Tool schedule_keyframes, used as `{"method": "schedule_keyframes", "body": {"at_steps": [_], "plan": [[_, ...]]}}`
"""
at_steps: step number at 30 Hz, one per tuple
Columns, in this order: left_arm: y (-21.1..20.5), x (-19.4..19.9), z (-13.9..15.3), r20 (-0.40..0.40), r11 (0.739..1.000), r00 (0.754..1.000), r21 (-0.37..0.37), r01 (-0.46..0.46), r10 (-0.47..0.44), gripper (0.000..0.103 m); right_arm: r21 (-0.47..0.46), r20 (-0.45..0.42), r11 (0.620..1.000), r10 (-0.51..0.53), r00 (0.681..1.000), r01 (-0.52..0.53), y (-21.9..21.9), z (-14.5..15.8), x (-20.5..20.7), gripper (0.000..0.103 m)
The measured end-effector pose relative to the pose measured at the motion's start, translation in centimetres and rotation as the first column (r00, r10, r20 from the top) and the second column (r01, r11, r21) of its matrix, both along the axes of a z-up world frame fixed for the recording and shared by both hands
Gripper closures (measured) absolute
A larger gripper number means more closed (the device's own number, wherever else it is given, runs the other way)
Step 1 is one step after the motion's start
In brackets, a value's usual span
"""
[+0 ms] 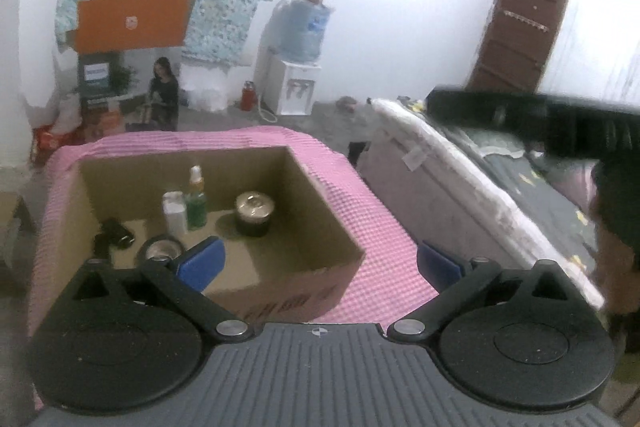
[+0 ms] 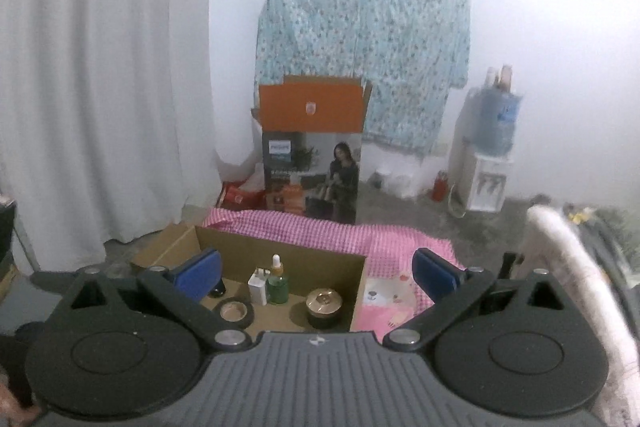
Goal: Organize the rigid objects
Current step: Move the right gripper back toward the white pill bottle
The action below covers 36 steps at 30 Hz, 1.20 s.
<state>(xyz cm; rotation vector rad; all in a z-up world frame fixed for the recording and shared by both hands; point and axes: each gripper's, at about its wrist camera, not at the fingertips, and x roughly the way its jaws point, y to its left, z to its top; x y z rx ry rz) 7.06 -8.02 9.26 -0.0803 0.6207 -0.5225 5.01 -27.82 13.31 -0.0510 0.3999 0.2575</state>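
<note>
While both tools hang spread and empty above the near edge of the desk (image 1: 384, 279), the contents lie ahead and below. Left hand-held gripper (image 1: 320, 263): jaws wide, nothing between them, cardboard box (image 1: 320, 195) directly in front and slightly left. Right hand-held gripper (image 2: 318, 273): jaws wide, nothing held, looking over the box's near wall. Inside the box, near to far: black tape roll (image 1: 160, 247), dark clip-like item (image 1: 114, 233), gold-lidded jar (image 1: 252, 213), white adapter (image 1: 174, 213), green dropper bottle (image 1: 196, 203), the last two upright and touching. Judgement: the jar and bottle sit nearer the right tool's centre line; the tape roll sits just beyond the left tool's left finger.
</note>
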Motion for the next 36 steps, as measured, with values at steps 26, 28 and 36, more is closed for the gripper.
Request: {"method": "schedule_keyframes", "body": {"at_steps": [26, 28, 36], "plan": [[9.9, -3.7, -7.3, 0.046, 0.967, 0.974, 0.12, -0.224, 0.22, 0.0, 0.17, -0.219, 0.979, 0.144, 0.965, -0.108, 7.8, -10.2, -0.9, 0.0], [10.4, -3.0, -8.0, 0.034, 0.963, 0.971, 0.12, -0.24, 0.237, 0.0, 0.17, -0.249, 0.98, 0.148, 0.957, -0.107, 8.4, -11.2, -0.6, 0.0], [10.8, -1.6, -10.4, 0.031, 0.966, 0.975, 0.132, -0.222, 0.219, 0.001, 0.307, -0.371, 0.941, 0.254, 0.893, -0.14, 9.8, -14.1, 1.6, 0.0]]}}
